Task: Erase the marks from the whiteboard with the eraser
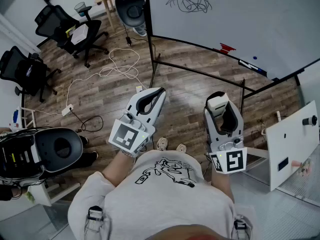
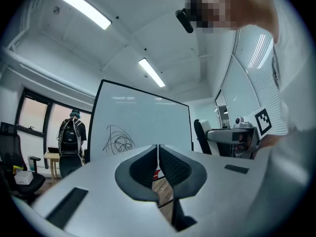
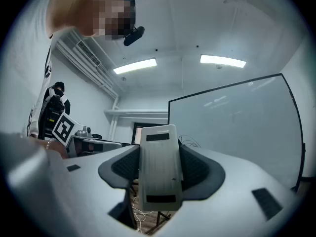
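Note:
The whiteboard (image 1: 250,19) stands ahead on a black frame, with a black scribble (image 1: 190,0) near its upper left. That scribble (image 2: 118,139) also shows in the left gripper view on the whiteboard (image 2: 148,122). My right gripper (image 1: 222,110) is shut on a flat white eraser (image 3: 158,167), held upright between the jaws; the eraser (image 1: 218,103) shows pale in the head view. My left gripper (image 1: 151,98) is shut with nothing in it, its jaws pressed together (image 2: 158,164). Both grippers hang over the floor, short of the board.
A red object (image 1: 226,47) and markers (image 1: 250,65) rest on the board's tray. Office chairs (image 1: 70,26) and a white cable (image 1: 115,70) lie at the left on the wood floor. A white panel (image 1: 292,141) stands at the right. A person with a backpack (image 2: 71,137) stands beside the board.

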{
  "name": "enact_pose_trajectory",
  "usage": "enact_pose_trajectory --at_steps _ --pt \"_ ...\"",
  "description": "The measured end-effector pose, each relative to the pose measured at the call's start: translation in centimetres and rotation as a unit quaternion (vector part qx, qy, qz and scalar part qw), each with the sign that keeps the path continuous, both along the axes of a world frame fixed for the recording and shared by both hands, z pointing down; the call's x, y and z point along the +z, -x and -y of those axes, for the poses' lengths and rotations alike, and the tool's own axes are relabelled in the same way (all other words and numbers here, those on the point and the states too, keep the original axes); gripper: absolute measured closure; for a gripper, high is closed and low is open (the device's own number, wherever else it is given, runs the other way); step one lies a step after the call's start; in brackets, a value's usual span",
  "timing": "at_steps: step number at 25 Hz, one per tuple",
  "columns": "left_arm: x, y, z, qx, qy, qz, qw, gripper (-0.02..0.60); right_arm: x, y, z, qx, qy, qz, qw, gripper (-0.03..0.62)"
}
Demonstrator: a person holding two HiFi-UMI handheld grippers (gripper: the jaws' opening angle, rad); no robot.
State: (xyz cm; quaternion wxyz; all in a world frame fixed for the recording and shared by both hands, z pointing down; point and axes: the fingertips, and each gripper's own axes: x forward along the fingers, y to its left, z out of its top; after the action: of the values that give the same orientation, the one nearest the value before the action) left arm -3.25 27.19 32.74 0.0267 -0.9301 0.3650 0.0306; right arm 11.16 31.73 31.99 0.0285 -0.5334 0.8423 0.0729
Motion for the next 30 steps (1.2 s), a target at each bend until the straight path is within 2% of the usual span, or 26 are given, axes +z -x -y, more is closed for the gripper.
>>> enact_pose_trajectory --at_steps 15,23,30 --pt "0.5 4.2 1.3 0.002 0.007 -0.006 1.0 0.558 -0.1 4.2 1.8 0.009 -0.003 -0.006 1.0 0.332" --pt "0.3 4.7 2.5 -0.001 0.007 -0.007 1.0 0.558 0.1 4.8 3.2 0.008 -0.004 -0.01 1.0 0.332" --pt "0.4 3.6 4.3 0.003 0.008 -0.007 0.9999 0.558 0.5 3.9 5.3 0.012 -0.004 -0.006 1.0 0.332"
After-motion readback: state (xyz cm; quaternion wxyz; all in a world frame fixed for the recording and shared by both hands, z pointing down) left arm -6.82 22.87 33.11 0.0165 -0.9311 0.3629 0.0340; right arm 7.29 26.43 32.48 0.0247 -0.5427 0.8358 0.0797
